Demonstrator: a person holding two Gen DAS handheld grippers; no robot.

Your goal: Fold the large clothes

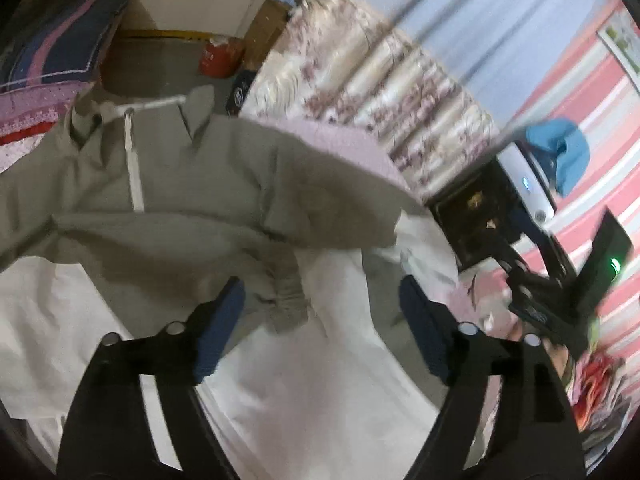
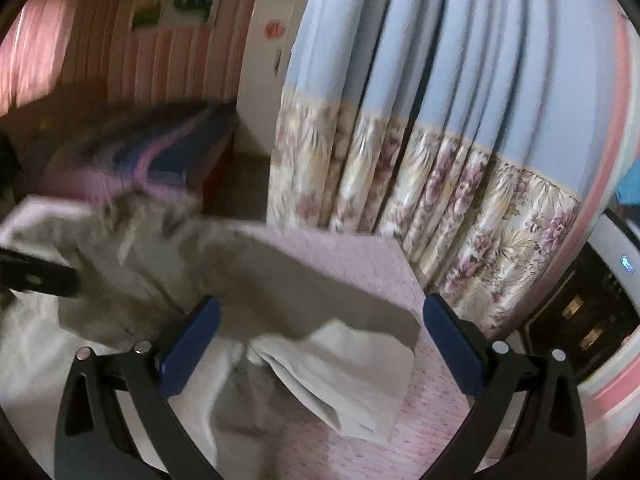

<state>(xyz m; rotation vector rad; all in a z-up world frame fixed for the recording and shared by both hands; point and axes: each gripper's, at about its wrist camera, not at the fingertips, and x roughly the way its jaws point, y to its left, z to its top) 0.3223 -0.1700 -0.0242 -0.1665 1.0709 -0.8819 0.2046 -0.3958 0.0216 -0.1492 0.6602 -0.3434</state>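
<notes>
A large grey-green zip top with a white lower part [image 1: 192, 184] lies spread on the bed, collar and white zip [image 1: 134, 168] at the far side. One sleeve lies folded across the body, its cuff [image 1: 286, 304] between my left fingers. My left gripper [image 1: 320, 296] is open just above the cuff, holding nothing. My right gripper [image 2: 320, 320] is open above the garment's right side [image 2: 280, 300] and a white fold of cloth [image 2: 344, 368]. The right gripper's body also shows in the left wrist view [image 1: 532, 280]. The left gripper's finger shows at the left edge of the right wrist view [image 2: 40, 276].
The bed has a pink cover [image 2: 360, 264] whose corner ends near a floral and blue curtain [image 2: 440, 160]. A folded dark blue and pink quilt [image 1: 60, 32] lies at the bed's far end. A dark appliance [image 2: 580, 320] stands to the right. A red container [image 1: 218, 58] stands on the floor.
</notes>
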